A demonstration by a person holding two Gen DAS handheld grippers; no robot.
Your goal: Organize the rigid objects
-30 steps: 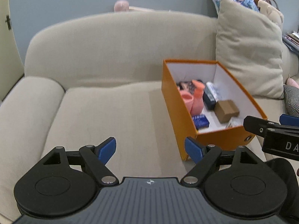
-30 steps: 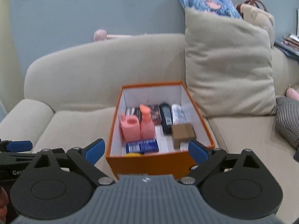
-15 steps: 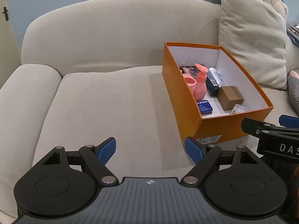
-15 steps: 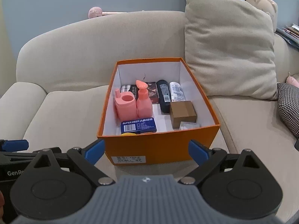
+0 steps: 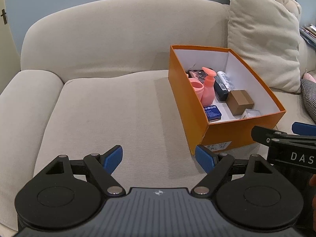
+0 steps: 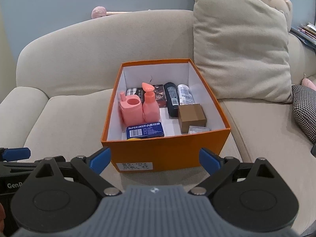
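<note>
The open cardboard shoebox [image 6: 169, 154] is orange outside and white within. Inside it, toward nine o'clock, a salmon-pink plastic holder [image 6: 132, 113] matches the salmon-pink pump bottle [image 6: 150, 106] beside it. A flat blue tin with white lettering [image 6: 145, 130] lies at six, a plain brown carton [image 6: 192, 115] at three. At twelve lie a black tube [image 6: 171, 98] and a white tube (dark print) [image 6: 186, 95]. The fabric sofa [image 5: 102, 102] is beige, the small cushion [image 6: 305, 111] black-and-white houndstooth.

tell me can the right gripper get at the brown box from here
Probably yes: the right gripper is open, facing the orange box, whose top is open. The brown box lies uncovered near the right wall.
</note>
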